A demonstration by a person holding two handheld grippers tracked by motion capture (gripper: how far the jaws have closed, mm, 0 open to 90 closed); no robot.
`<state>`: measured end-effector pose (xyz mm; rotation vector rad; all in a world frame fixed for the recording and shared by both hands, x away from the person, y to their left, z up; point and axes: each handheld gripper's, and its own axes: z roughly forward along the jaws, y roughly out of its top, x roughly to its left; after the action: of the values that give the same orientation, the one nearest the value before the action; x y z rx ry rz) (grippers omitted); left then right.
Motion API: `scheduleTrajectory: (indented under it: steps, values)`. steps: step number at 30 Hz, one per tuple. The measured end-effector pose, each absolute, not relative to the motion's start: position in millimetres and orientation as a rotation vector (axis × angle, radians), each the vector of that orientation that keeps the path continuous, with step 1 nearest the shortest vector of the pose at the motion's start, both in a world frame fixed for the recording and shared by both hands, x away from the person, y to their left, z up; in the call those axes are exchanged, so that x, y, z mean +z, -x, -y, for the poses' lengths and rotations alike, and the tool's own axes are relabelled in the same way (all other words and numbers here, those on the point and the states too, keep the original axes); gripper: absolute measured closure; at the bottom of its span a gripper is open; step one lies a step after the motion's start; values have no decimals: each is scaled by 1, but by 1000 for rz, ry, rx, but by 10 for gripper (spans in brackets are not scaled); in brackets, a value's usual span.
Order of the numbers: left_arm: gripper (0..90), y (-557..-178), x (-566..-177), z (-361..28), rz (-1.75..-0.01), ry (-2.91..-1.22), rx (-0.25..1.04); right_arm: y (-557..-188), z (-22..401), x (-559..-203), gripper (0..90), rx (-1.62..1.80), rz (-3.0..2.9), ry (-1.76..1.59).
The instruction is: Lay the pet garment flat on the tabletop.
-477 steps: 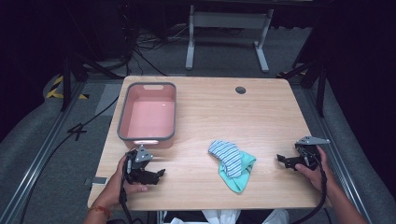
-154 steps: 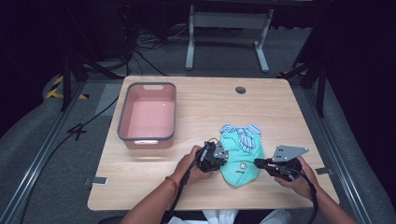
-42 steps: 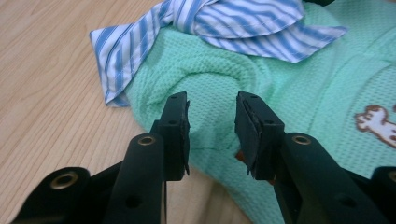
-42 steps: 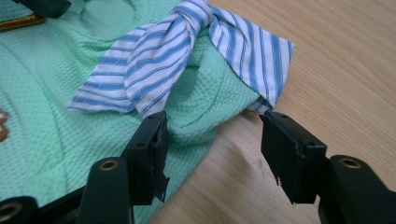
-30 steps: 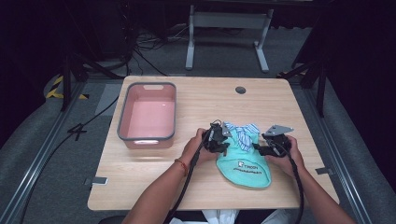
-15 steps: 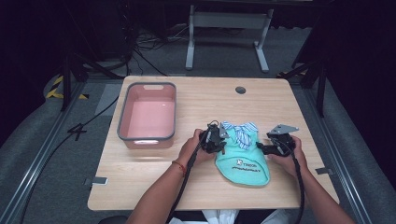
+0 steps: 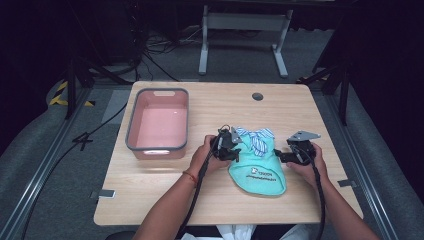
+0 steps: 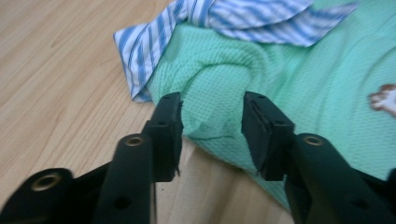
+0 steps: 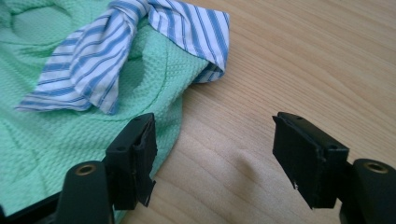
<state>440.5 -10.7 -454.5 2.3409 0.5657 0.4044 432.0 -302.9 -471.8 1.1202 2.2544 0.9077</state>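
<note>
Both grippers had just let go of the small green garment, which half a second before they were still tugging outward by its upper corners. From the left gripper the jaws stood parted, a raised fold of the green knit lying loose in the gap between them, the left jaw seemingly just touching its edge. The right gripper gaped wider over bare table, the cloth's edge passing just beside and under its left jaw, and the striped collar lay ahead of both pairs of jaws. Between the two grippers the garment now rested flat and spread, printed side up, its hem toward the person. Beyond the left gripper's outer side sat the pink bin, apart from everything. My judgement: spreading looked finished, and a fold or a move to the bin probably came next
</note>
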Motion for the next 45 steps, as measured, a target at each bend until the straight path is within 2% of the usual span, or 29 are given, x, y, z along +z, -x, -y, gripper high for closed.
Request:
scheduleTrajectory:
  steps: [3,6,12,28,38,45]
  values:
    - [494,-434,-450,7,-544,-2346,382,-426,305,-465,312,934,-2265,-1094]
    - [385,-426,-446,3,-536,-2358,395,-420,305,-460,298,937,-2276,-1056]
    - [298,-410,-434,-12,-501,-2368,416,-409,306,-448,299,943,-2298,-982]
    - [299,-383,-428,-61,-500,-2379,422,-376,318,-441,300,924,-2381,-894]
    - [252,-365,-443,-92,-546,-2408,424,-357,335,-441,293,892,-2371,-865]
    - [255,-353,-448,-120,-581,-2424,453,-348,350,-448,293,853,-2369,-891]
